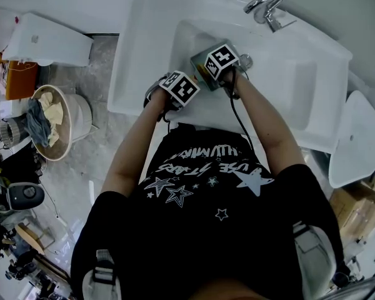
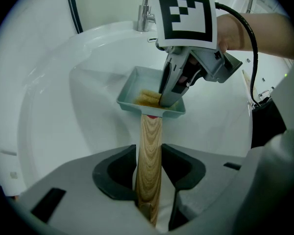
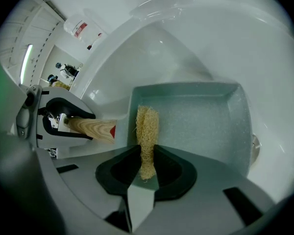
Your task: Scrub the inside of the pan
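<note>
A square pale green pan (image 3: 201, 121) with a wooden handle (image 2: 150, 155) is held over the white sink (image 1: 287, 86). My left gripper (image 2: 149, 173) is shut on the wooden handle, and the pan (image 2: 152, 94) points away from it. My right gripper (image 3: 147, 163) is shut on a tan loofah scrubber (image 3: 147, 131), which rests on the pan's inner floor near the handle side. From the left gripper view the right gripper (image 2: 179, 89) reaches down into the pan. In the head view both grippers, the left gripper (image 1: 178, 89) and the right gripper (image 1: 219, 61), sit close together in the sink basin.
A chrome faucet (image 1: 265, 8) stands at the sink's back edge. A bucket with rags (image 1: 53, 120) sits on the floor to the left. A white lid-like object (image 1: 359, 139) lies to the right of the sink.
</note>
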The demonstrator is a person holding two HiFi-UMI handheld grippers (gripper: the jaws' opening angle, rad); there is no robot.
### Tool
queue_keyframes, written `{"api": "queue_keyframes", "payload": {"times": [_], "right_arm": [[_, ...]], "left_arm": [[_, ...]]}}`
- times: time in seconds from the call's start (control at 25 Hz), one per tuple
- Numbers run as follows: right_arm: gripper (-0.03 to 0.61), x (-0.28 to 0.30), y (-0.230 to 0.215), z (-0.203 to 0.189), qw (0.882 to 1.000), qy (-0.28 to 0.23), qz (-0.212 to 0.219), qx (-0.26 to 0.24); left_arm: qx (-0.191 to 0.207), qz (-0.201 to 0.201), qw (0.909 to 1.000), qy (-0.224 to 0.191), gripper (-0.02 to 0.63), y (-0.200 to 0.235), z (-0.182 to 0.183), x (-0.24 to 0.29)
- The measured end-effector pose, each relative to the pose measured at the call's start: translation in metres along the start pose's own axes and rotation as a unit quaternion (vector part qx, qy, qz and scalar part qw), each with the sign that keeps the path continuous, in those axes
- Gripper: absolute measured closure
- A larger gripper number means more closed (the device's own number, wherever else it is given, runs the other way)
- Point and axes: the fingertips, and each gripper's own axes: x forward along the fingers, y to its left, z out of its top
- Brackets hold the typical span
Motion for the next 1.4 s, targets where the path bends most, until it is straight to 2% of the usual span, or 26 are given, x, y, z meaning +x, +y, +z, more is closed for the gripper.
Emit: {"api": "queue_keyframes", "payload": {"times": [0.2,0.52,0.68,0.92,1.16,1.4], "right_arm": [[0.499,0.001,0.005,0.001,1.000,0.000,-0.002,-0.007],[0.499,-0.001,0.003,0.001,1.000,-0.016,0.011,0.009],[0.500,-0.010,-0.005,0.005,0.999,-0.041,0.014,0.025],[0.502,-0.036,-0.049,0.000,0.997,-0.050,-0.033,0.043],[0.502,-0.046,-0.099,-0.016,0.992,-0.028,-0.111,0.053],[0.502,-0.042,-0.120,-0.027,0.986,-0.002,-0.167,0.026]], "left_arm": [[0.000,0.002,1.0000,0.001,0.457,0.000,0.001,-0.001],[-0.002,0.001,1.0000,0.004,0.457,0.000,0.001,0.000],[-0.002,-0.002,1.0000,0.004,0.457,-0.001,0.002,0.000],[-0.001,-0.001,1.0000,0.003,0.457,0.000,0.002,-0.001],[-0.002,-0.001,1.0000,0.004,0.457,-0.001,0.002,0.000],[-0.003,-0.001,1.0000,0.004,0.457,-0.001,0.002,-0.002]]}}
